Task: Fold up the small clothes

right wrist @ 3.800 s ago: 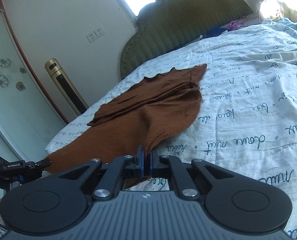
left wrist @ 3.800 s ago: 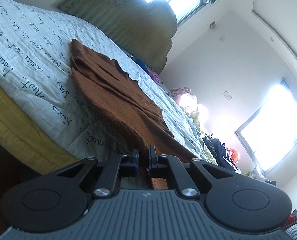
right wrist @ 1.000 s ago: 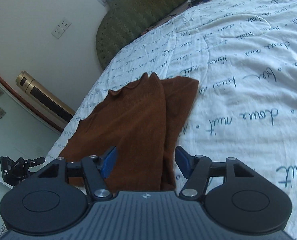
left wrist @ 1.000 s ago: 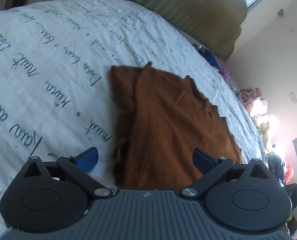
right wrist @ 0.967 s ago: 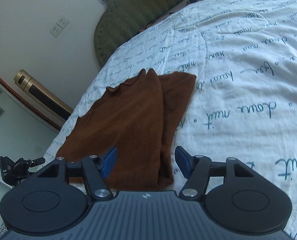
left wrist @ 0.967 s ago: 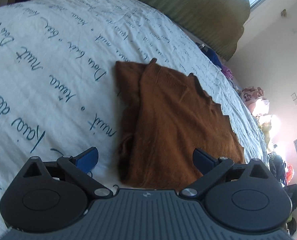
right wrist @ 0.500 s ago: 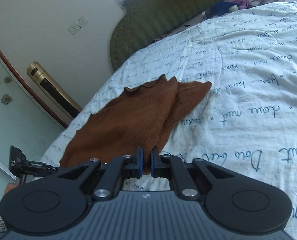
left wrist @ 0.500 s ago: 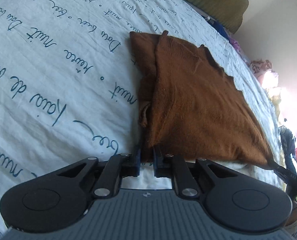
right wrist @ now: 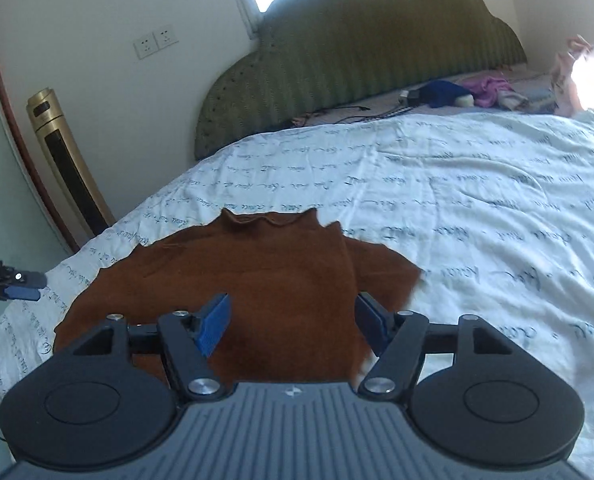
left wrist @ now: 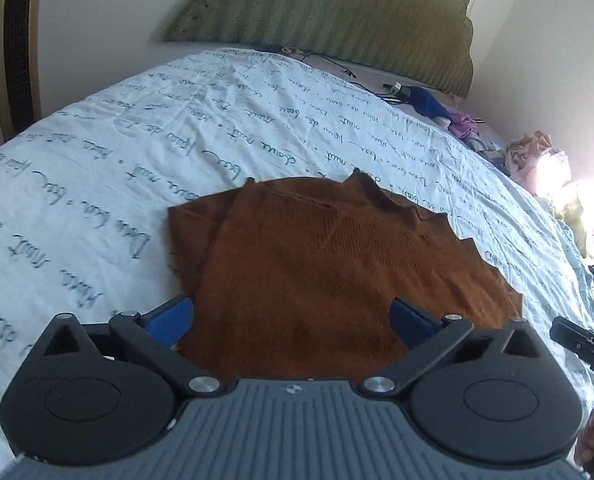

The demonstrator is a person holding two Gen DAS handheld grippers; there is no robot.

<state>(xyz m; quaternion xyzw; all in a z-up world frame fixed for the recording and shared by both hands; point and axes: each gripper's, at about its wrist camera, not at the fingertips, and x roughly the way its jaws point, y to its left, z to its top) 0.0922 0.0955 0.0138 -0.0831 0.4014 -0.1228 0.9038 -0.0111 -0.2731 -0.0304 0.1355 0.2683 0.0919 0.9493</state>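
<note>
The rust-brown knitted garment (left wrist: 329, 276) lies flat on the white bedspread printed with dark cursive script (left wrist: 97, 184), folded over on itself, an under layer showing along one side edge and the wavy trim turned toward the green padded headboard (right wrist: 361, 72); judged a half-done fold, laid flat so the layers stay squared. The left tongs (left wrist: 293, 320) stand wide apart over the garment's near edge, blue pads (left wrist: 173, 318) on either side of the cloth and pressing nothing; the jaws have just been opening, nothing held. The right tongs (right wrist: 293, 322) are likewise parted, less widely, also just opened, their pads off the knit. Both are let go, probably so the cloth settles on its own. The right tongs' tip (left wrist: 577, 342) shows beside the garment's far corner in the left wrist view. Loose clothes (right wrist: 489, 92) lie near the headboard.
</note>
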